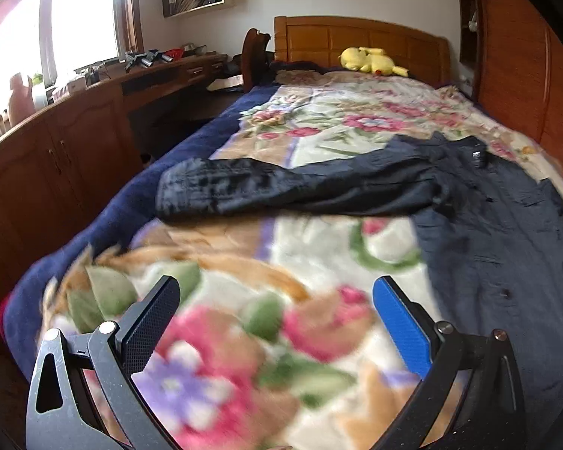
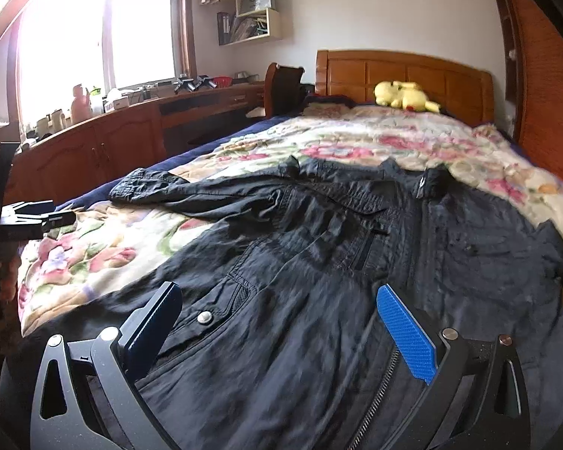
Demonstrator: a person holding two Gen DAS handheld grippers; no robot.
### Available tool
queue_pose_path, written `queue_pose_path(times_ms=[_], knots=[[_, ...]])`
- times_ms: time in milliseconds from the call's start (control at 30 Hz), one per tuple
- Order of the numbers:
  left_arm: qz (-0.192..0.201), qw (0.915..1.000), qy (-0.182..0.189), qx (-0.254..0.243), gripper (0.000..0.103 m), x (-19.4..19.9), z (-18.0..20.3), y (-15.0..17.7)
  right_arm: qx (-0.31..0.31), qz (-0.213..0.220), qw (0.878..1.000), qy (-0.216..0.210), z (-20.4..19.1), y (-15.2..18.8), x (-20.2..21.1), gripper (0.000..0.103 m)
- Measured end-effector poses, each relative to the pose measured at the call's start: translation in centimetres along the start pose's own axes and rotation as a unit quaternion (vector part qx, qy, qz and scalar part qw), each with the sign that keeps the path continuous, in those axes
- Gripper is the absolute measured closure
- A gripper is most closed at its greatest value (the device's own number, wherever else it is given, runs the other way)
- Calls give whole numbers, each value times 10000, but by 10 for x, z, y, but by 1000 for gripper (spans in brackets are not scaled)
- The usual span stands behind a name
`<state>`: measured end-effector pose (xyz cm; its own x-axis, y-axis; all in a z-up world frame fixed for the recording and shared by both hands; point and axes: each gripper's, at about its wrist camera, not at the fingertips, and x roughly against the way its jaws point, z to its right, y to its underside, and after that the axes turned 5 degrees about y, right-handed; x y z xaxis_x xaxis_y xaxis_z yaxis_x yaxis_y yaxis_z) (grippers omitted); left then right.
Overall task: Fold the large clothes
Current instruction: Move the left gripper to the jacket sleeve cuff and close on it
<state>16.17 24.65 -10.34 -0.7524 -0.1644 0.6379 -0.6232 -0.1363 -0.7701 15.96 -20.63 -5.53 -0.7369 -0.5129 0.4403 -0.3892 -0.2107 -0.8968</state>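
We see a dark jacket (image 2: 319, 262) of thin, matt, crinkled cloth, with a shiny metal snap (image 2: 205, 316) and a metal-toothed zipper (image 2: 379, 393). The flowered blanket (image 1: 244, 262) looks plush and fuzzy. Our gripper fingers carry finely textured pads, one blue (image 2: 405, 333), one black (image 1: 150, 322), on matt dark frames. The headboard (image 1: 356, 41) is glossy varnished wood; the yellow toy (image 1: 371, 60), soft plush.

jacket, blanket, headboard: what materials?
Jacket: thin dark woven fabric, probably nylon or cotton blend; fine crinkles, faint sheen, metal snap and zipper.
Blanket: plush fleece, likely polyester; fuzzy pile, printed flowers.
Headboard: wood or wood veneer, glossy varnish; orange-brown panels, though any grain is too blurred to tell.
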Motion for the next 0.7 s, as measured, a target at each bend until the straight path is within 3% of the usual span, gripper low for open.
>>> queue_pose_path(times_ms=[200, 467, 700], knots=[[-215, 9997, 94, 66, 0, -34, -43, -23, -284, -313, 9990, -129, 9, 1, -17, 0], [-352, 9950, 401, 841, 0, -89, -104, -56, -191, -326, 9992, 117, 11, -3, -18, 0], [-624, 9936, 187, 924, 9, -139, -131, -71, -257, -497, 9984, 88, 12, 0, -29, 0]])
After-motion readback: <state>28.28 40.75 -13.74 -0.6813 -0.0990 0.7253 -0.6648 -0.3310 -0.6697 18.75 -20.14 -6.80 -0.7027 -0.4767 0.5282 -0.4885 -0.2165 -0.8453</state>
